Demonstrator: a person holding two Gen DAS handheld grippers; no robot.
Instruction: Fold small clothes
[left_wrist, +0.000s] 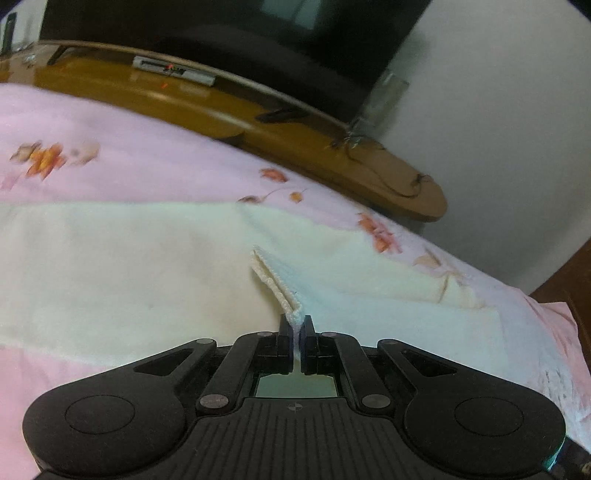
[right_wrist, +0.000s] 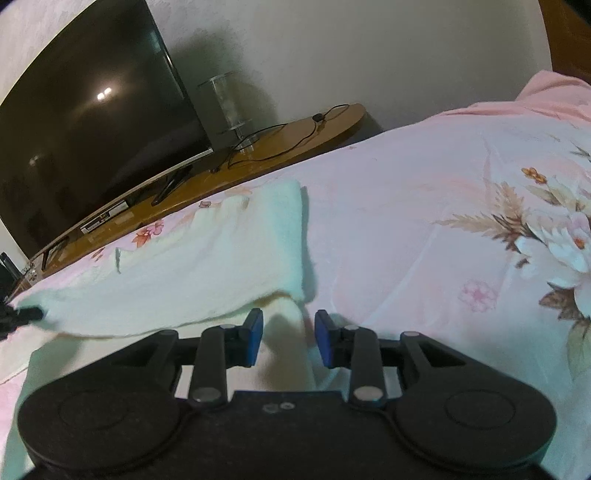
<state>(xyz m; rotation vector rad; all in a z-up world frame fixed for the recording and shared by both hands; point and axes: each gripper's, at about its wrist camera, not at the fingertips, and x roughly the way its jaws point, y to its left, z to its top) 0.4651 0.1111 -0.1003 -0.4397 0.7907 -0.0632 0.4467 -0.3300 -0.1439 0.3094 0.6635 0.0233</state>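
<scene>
A cream-white small garment (left_wrist: 147, 266) lies spread on the pink floral bedsheet (left_wrist: 129, 158). My left gripper (left_wrist: 296, 323) is shut on the garment's ribbed hem edge (left_wrist: 275, 282), which rises folded from between the fingers. In the right wrist view the same garment (right_wrist: 207, 266) lies partly folded, its right edge just ahead of my right gripper (right_wrist: 288, 321). The right gripper is open, its blue pads (right_wrist: 255, 332) standing either side of a cloth corner without pinching it. The left gripper's tip (right_wrist: 26, 315) shows at the far left, holding the garment's corner.
A wooden TV stand (right_wrist: 258, 151) with a dark television (right_wrist: 85, 122) runs along the bed's far side, with cables (right_wrist: 295, 136) and a clear stand (right_wrist: 229, 107) on it. A white wall (left_wrist: 498, 110) is behind. The sheet (right_wrist: 443, 229) extends right.
</scene>
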